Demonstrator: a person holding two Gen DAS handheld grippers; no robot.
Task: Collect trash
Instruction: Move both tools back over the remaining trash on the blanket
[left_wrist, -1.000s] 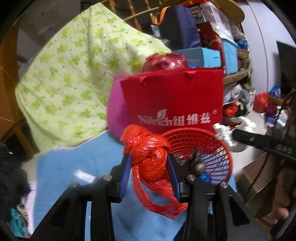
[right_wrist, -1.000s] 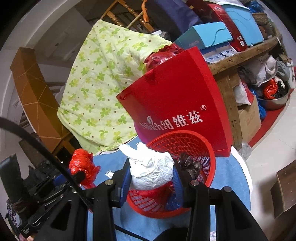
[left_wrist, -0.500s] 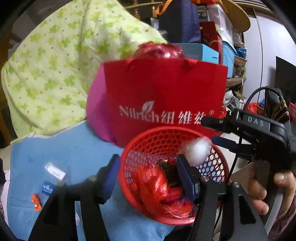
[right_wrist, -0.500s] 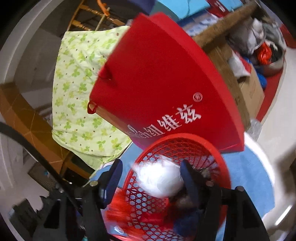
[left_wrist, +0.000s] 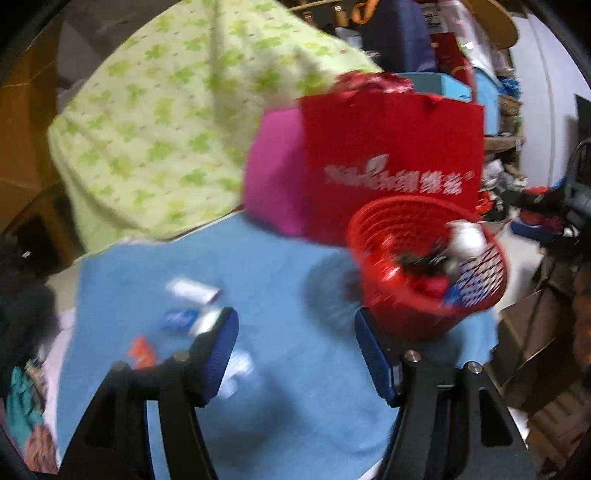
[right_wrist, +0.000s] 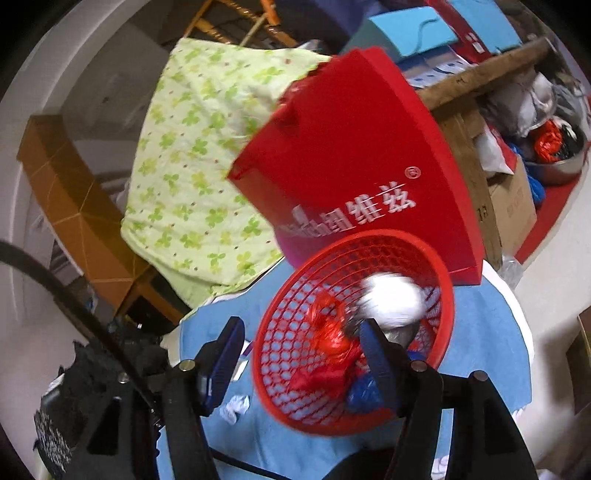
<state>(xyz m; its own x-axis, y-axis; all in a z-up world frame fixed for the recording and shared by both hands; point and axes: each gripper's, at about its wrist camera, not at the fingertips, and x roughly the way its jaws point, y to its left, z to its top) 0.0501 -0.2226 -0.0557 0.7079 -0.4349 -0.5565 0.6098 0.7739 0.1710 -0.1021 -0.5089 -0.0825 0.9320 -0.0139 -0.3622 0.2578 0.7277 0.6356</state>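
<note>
Left wrist view: left claw (left_wrist: 295, 354), jaws just opened and empty, hangs over the blue tabletop (left_wrist: 280, 280); remaining scraps (left_wrist: 184, 306) lie just left of it, nearer this hand. Right claw (right_wrist: 301, 363), spread and empty, straddles the red basket (right_wrist: 439, 354) rim, lower centre.

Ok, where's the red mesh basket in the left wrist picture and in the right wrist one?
Left wrist: red mesh basket sits right of centre, on the blue cloth.
Right wrist: basket fills lower centre, behind the right finger.
Shared landmark: red paper bag directly behind it.
</note>
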